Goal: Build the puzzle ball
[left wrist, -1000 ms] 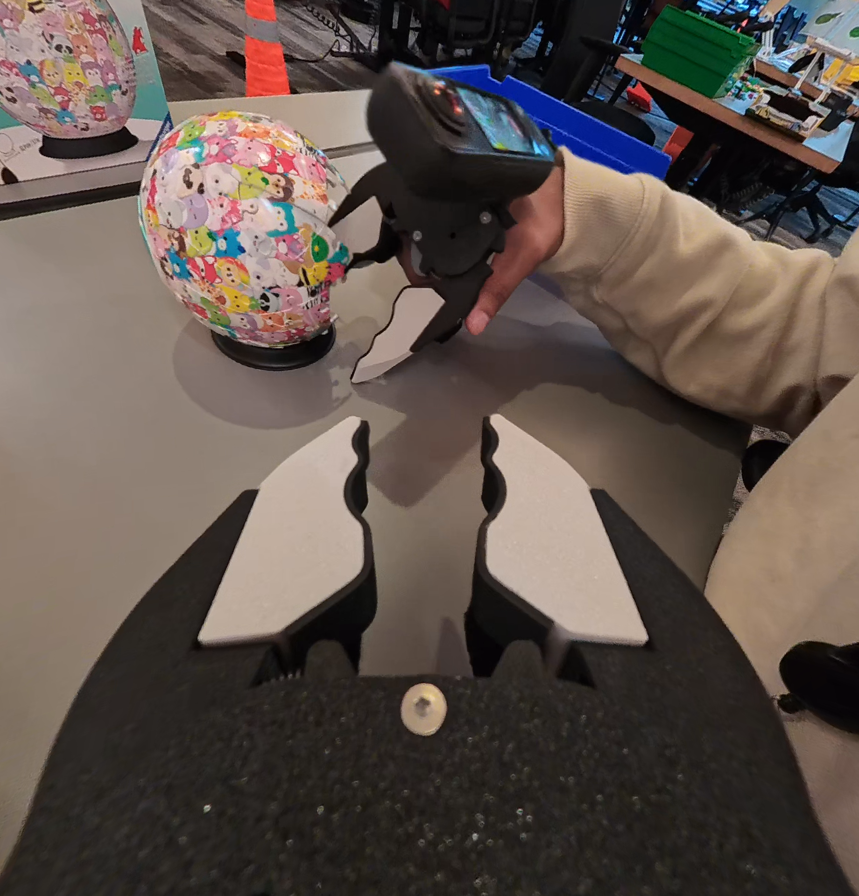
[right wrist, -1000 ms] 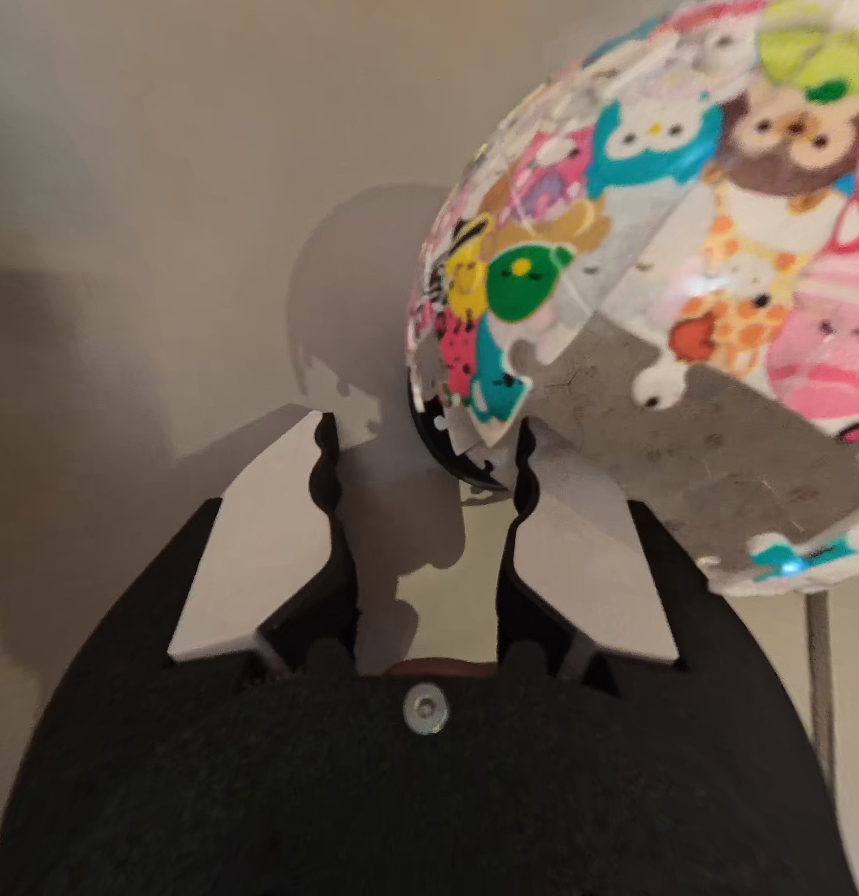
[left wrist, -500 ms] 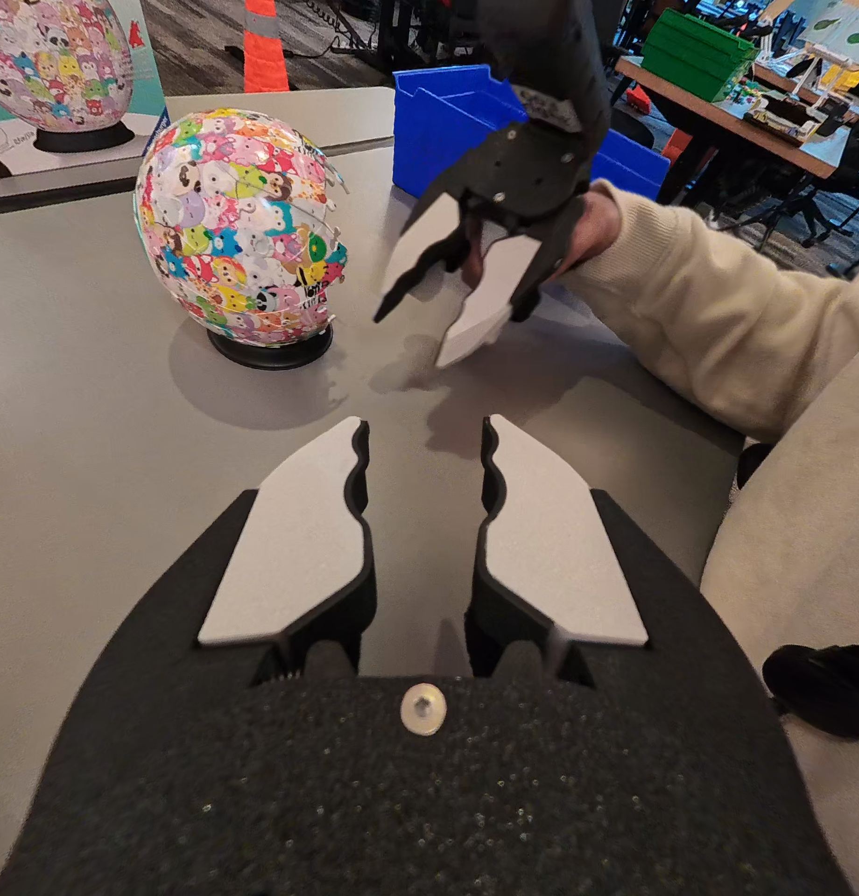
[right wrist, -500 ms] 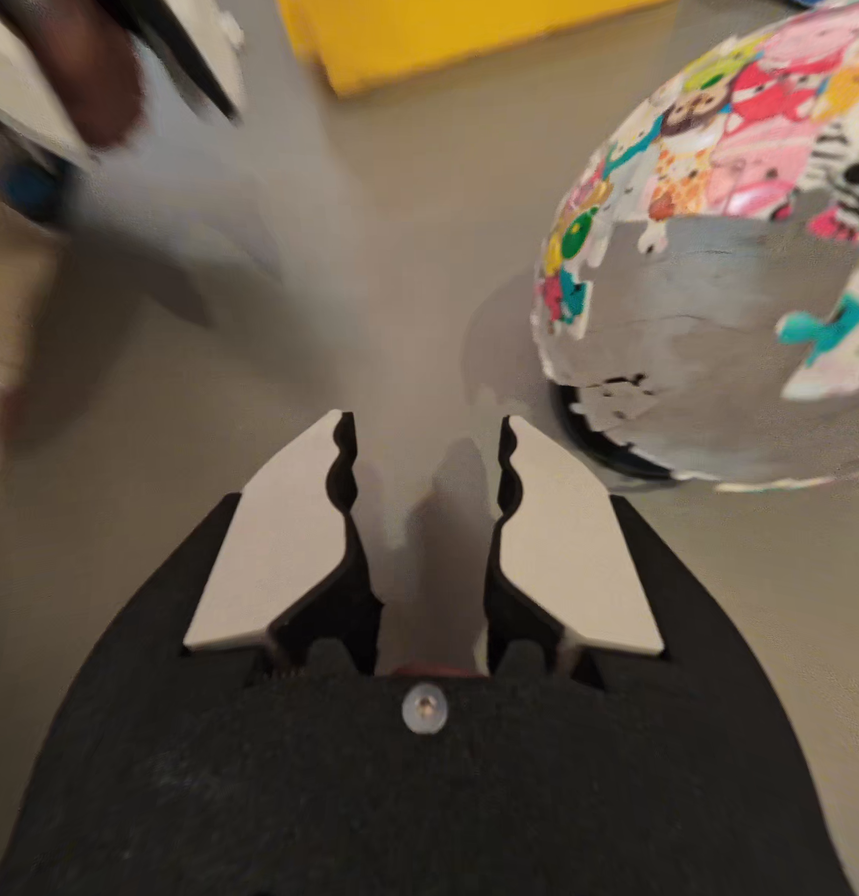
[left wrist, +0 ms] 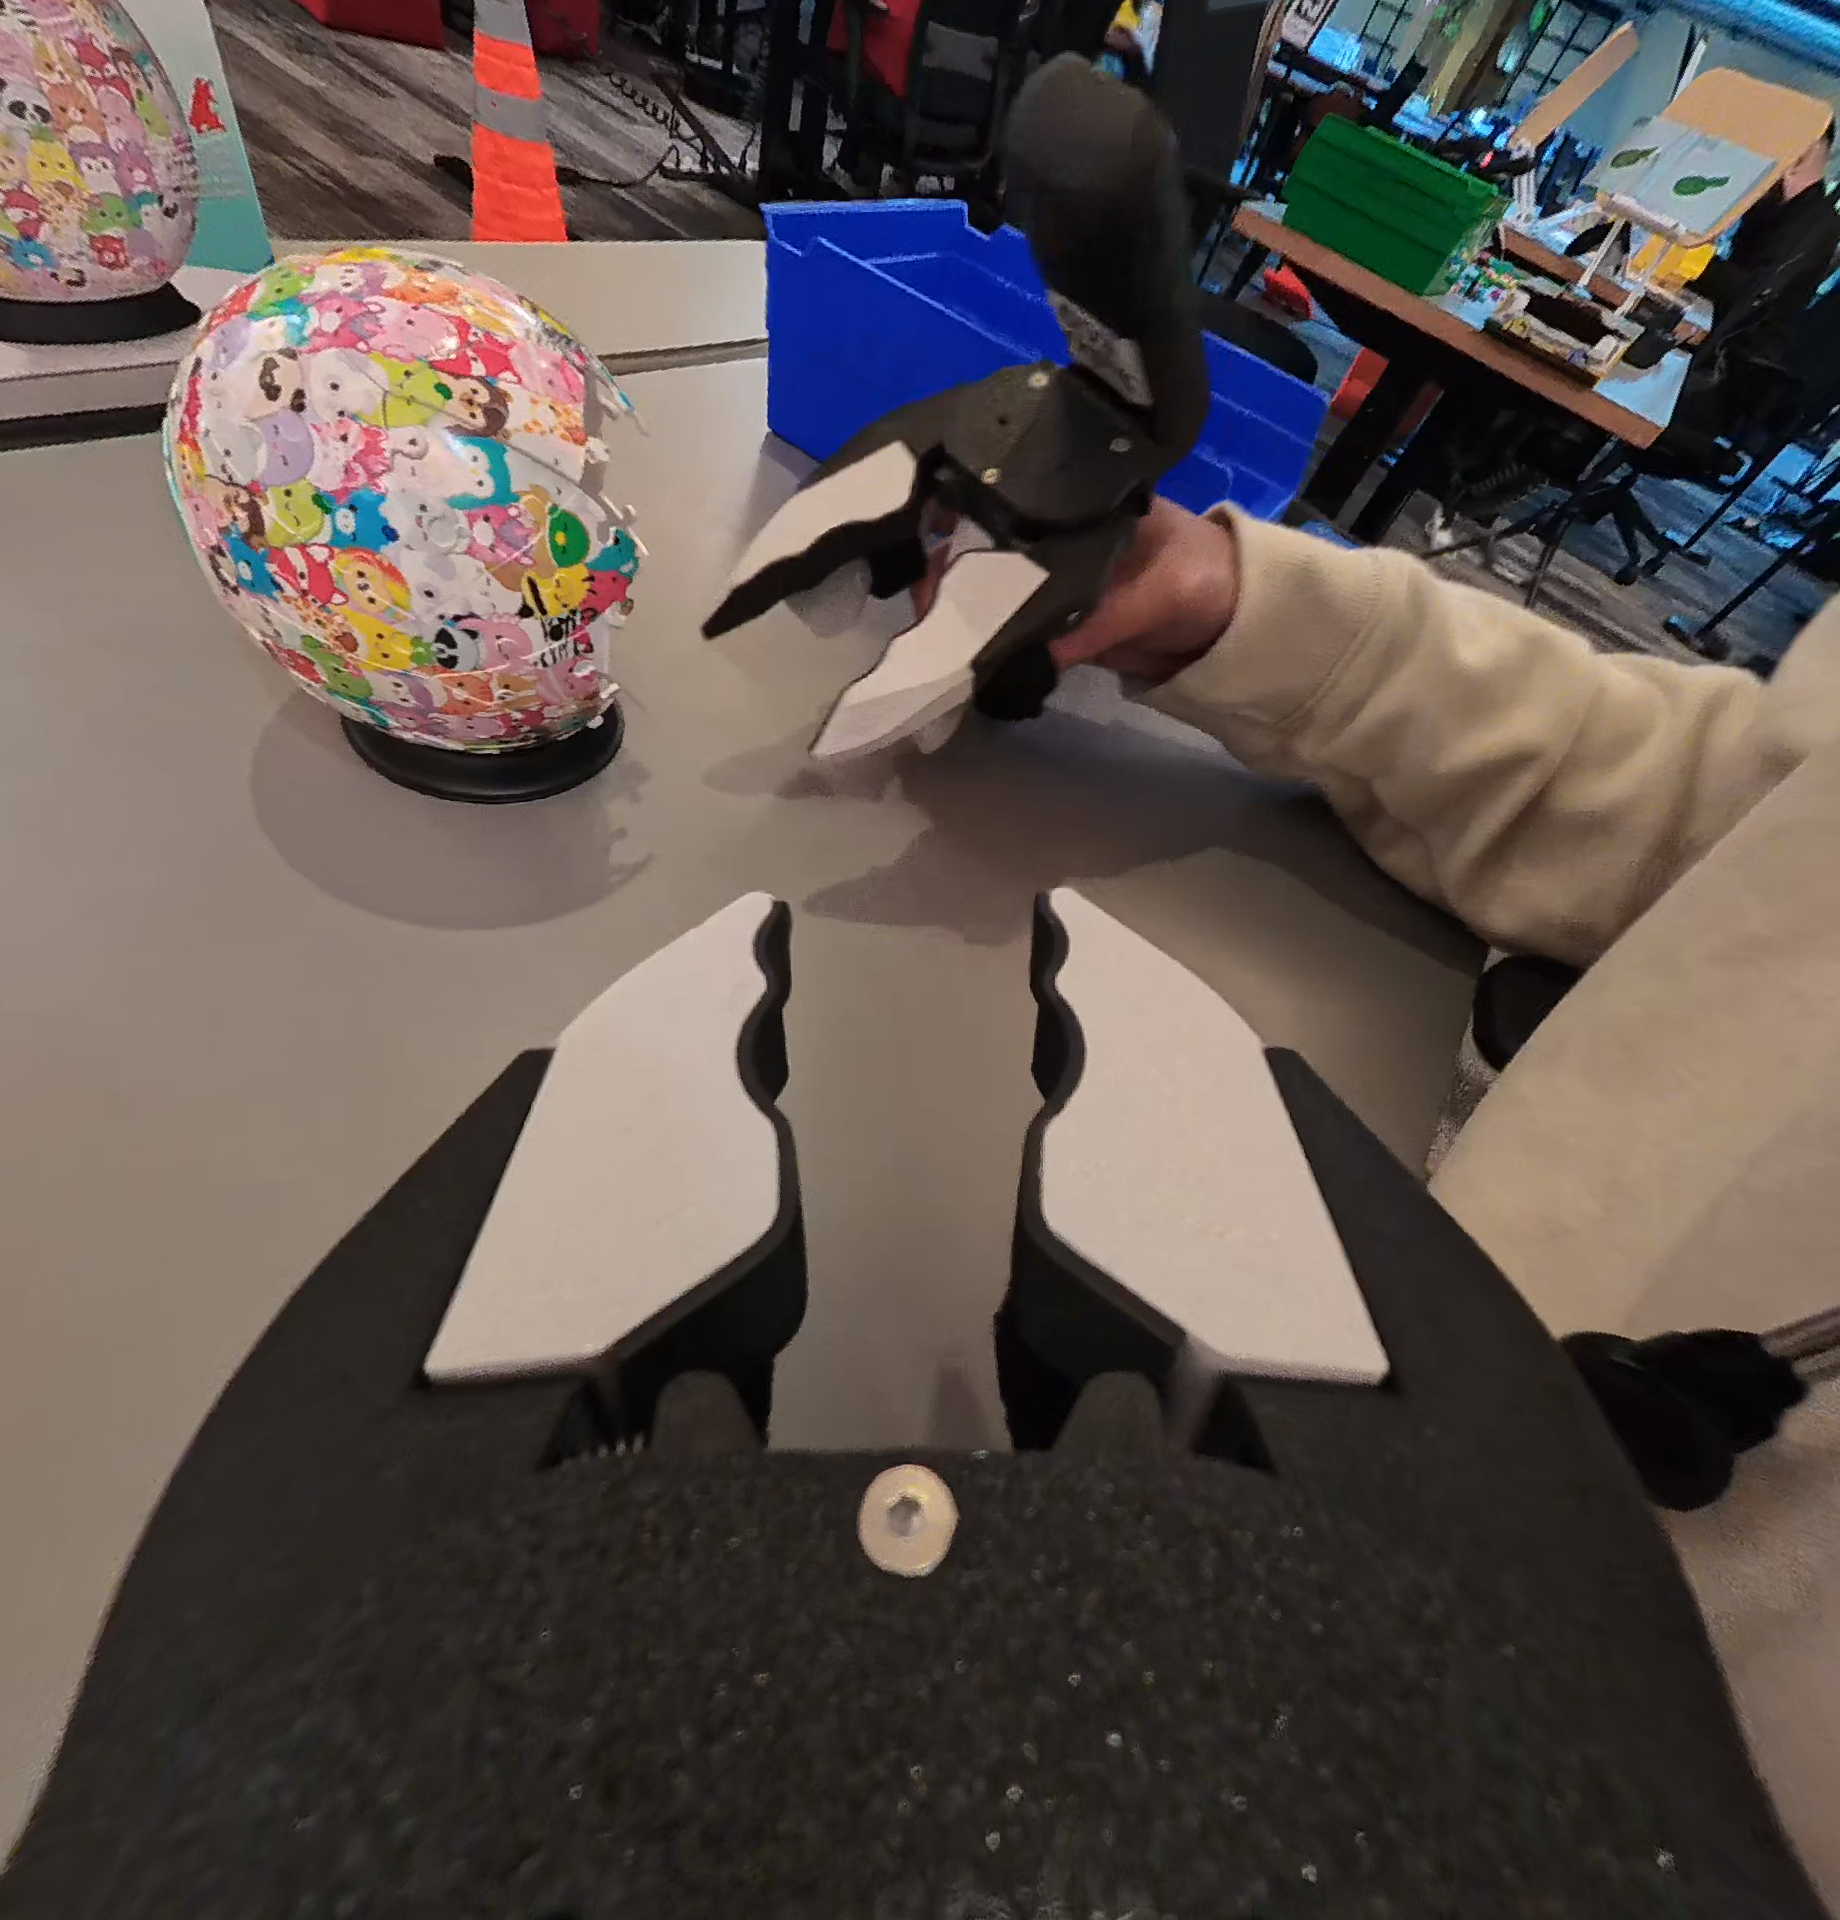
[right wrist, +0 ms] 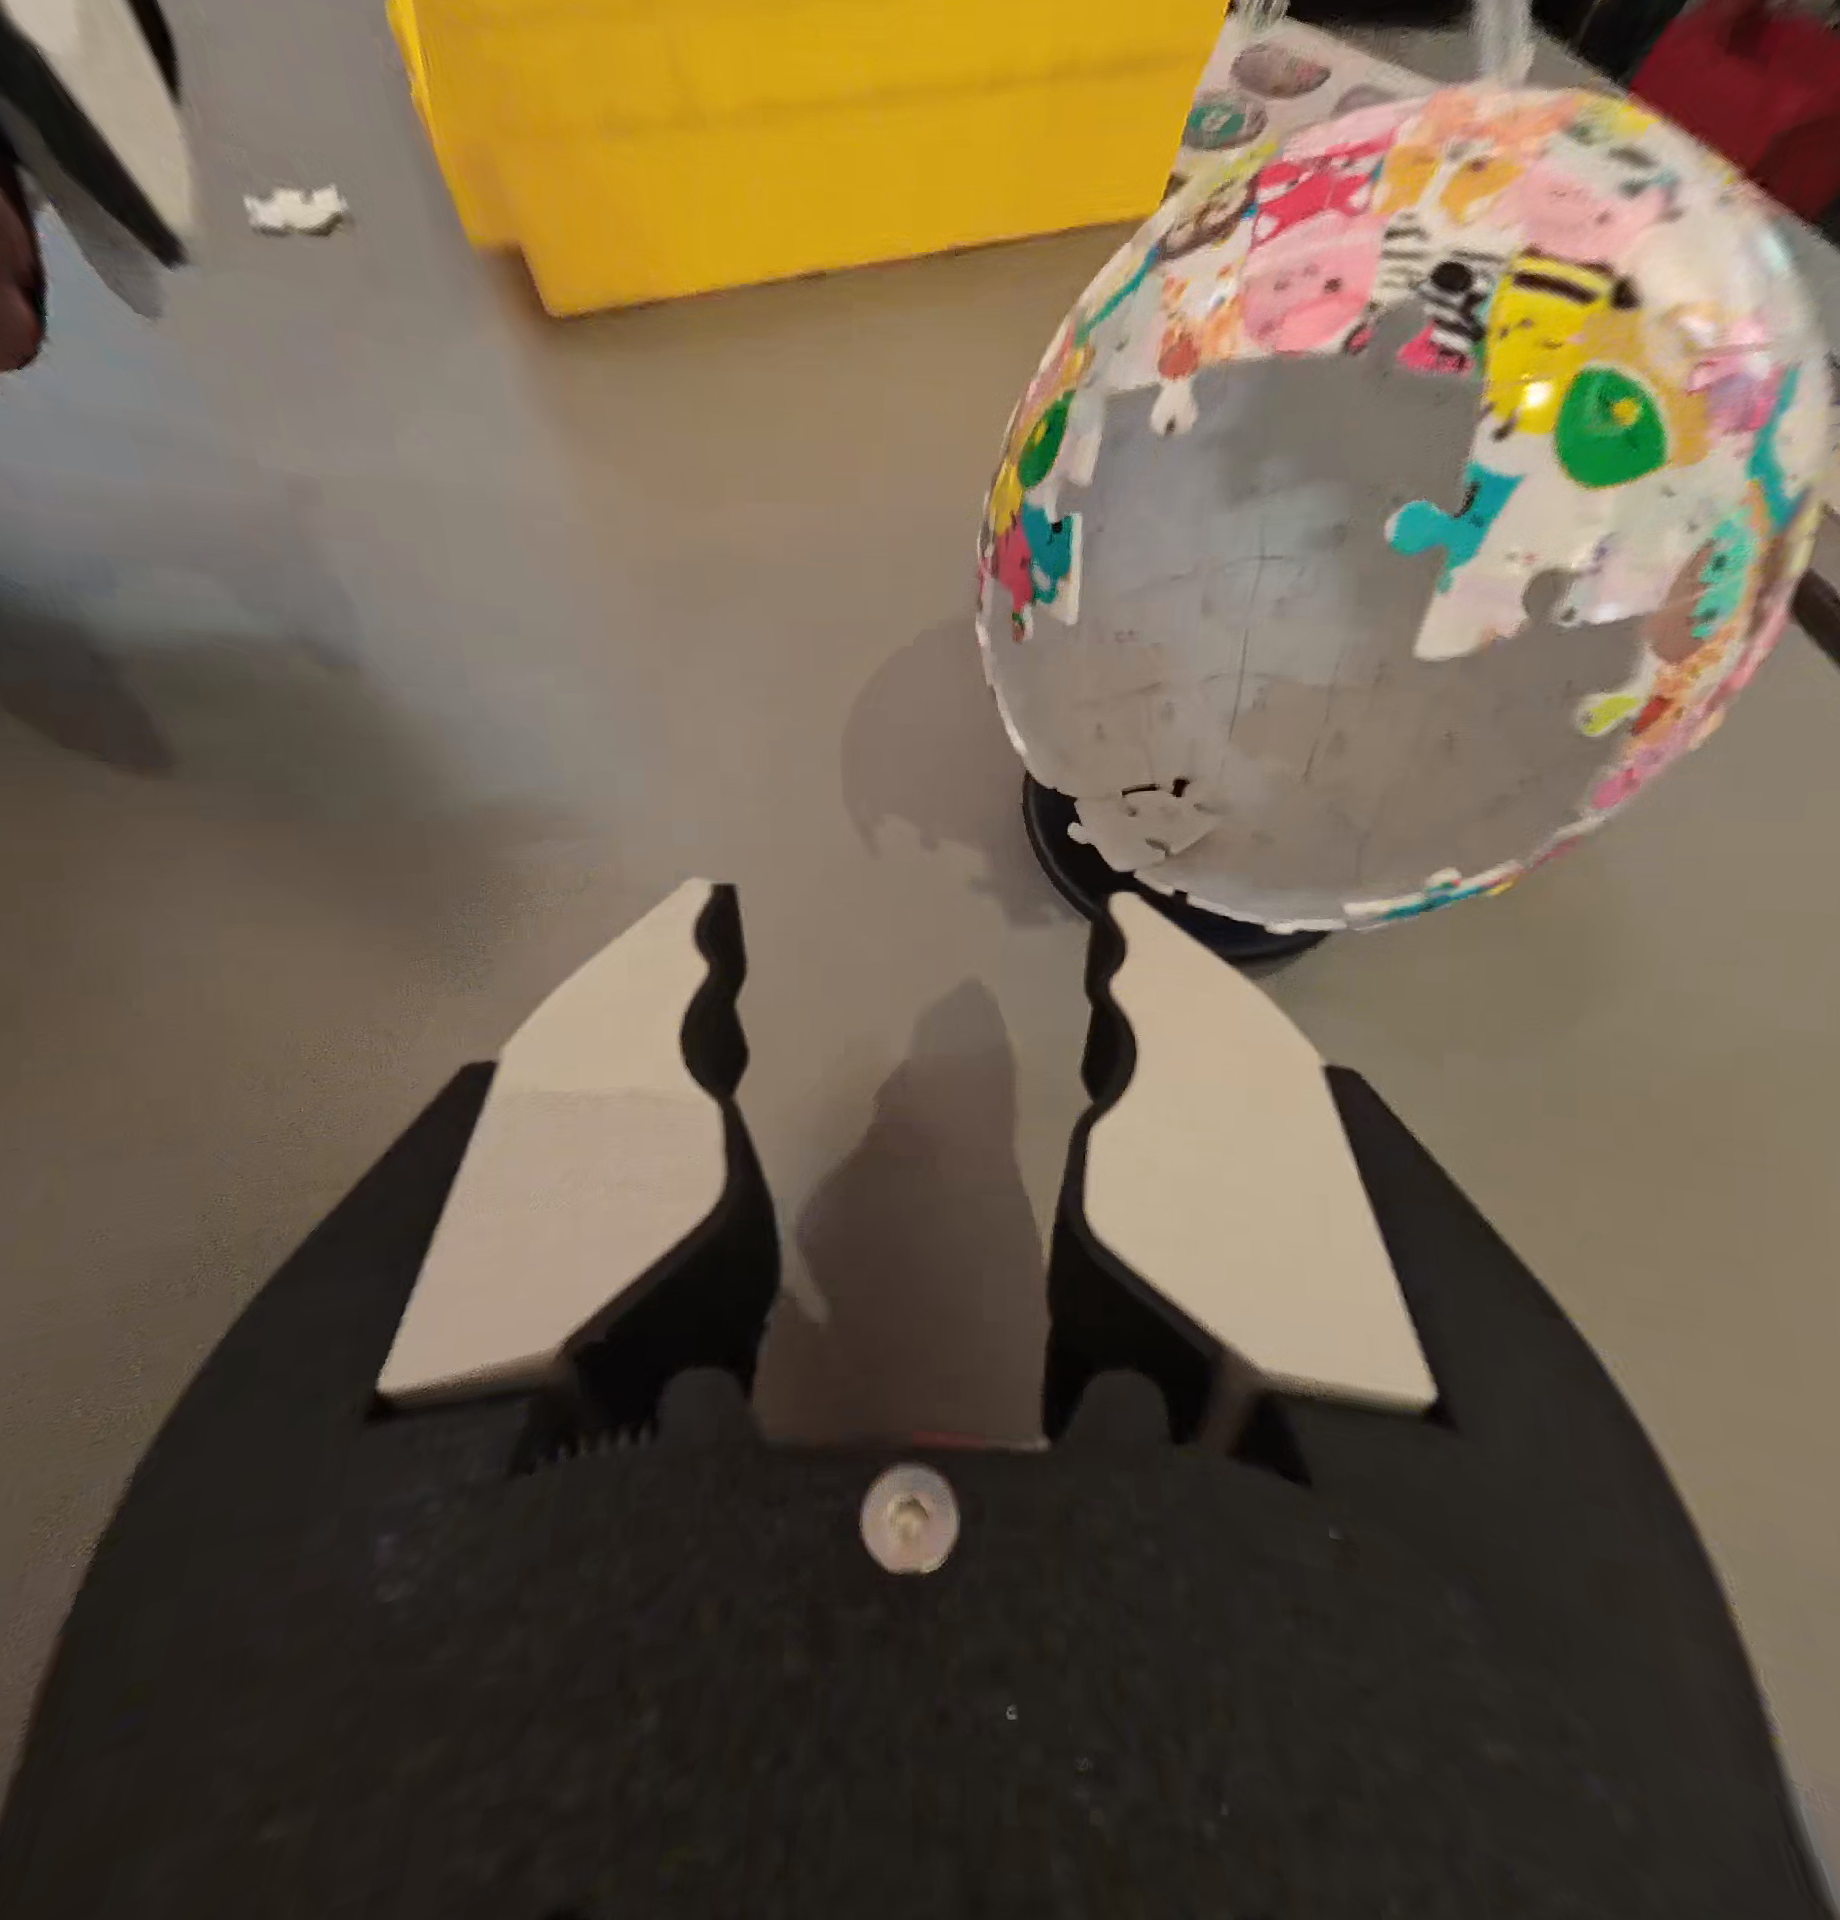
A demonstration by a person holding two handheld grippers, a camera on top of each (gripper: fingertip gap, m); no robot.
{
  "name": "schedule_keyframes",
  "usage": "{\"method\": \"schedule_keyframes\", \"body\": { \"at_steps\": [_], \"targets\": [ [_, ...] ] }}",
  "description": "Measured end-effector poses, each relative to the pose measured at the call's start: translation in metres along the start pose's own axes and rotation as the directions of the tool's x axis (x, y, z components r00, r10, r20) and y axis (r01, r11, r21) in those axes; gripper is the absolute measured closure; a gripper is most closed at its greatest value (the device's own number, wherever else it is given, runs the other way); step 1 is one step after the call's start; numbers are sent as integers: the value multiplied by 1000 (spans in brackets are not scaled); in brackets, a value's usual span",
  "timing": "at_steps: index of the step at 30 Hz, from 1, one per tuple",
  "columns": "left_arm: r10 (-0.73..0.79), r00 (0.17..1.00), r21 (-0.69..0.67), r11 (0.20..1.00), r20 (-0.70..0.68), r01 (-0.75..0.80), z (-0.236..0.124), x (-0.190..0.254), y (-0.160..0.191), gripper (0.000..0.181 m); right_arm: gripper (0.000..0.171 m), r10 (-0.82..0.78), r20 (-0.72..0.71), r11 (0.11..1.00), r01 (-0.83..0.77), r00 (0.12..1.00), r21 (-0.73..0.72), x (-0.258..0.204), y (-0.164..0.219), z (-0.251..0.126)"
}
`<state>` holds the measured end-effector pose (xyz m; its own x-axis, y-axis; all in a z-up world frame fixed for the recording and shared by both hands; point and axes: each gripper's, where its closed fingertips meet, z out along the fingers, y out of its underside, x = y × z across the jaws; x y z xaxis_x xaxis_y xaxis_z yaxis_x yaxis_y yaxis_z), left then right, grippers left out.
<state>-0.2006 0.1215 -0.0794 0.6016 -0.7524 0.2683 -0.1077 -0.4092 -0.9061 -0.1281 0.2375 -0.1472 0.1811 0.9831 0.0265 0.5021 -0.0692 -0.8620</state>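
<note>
The puzzle ball (left wrist: 396, 499), covered in colourful cartoon animals, stands on a black ring stand (left wrist: 485, 753) on the grey table. In the right wrist view the ball (right wrist: 1415, 499) shows a large grey gap where pieces are absent. My left gripper (left wrist: 905, 914) is open and empty, low over the table in front of the ball. My right gripper (right wrist: 911, 914) is open and empty, left of the ball; it also shows in the left wrist view (left wrist: 791, 675), held by a hand to the right of the ball. A loose white puzzle piece (right wrist: 295, 208) lies far left.
A yellow bin (right wrist: 791, 135) stands behind the ball in the right wrist view. A blue bin (left wrist: 947, 322) sits at the table's back. The puzzle box (left wrist: 64, 166) stands at the far left. A beige sleeve (left wrist: 1467, 727) crosses the table's right side.
My right gripper has pulled back from the ball's lower edge and swung right and away; its jaws stay open. My left gripper has not moved.
</note>
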Motion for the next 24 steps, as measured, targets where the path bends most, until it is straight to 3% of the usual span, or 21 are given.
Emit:
{"method": "schedule_keyframes", "body": {
  "at_steps": [5,10,12,17,24],
  "targets": [
    [15,1000,28,1000,-16,-14,-7,7,0,137,123,-226,18,973,224,974,59,8,-15,12],
    [66,998,2,998,10,-66,-23,-4,1,137,118,-354,-57,934,350,934,-69,31,0,34],
    [116,993,-16,993,33,-115,-27,-11,1,137,127,-381,-42,924,378,924,-67,27,1,37],
    [228,971,-61,973,77,-224,-23,-27,3,137,144,-562,-160,827,553,811,-103,36,-2,40],
    [208,978,-40,977,17,-207,-11,-25,5,137,159,-663,-203,748,646,720,-154,39,3,42]
  ]
}}
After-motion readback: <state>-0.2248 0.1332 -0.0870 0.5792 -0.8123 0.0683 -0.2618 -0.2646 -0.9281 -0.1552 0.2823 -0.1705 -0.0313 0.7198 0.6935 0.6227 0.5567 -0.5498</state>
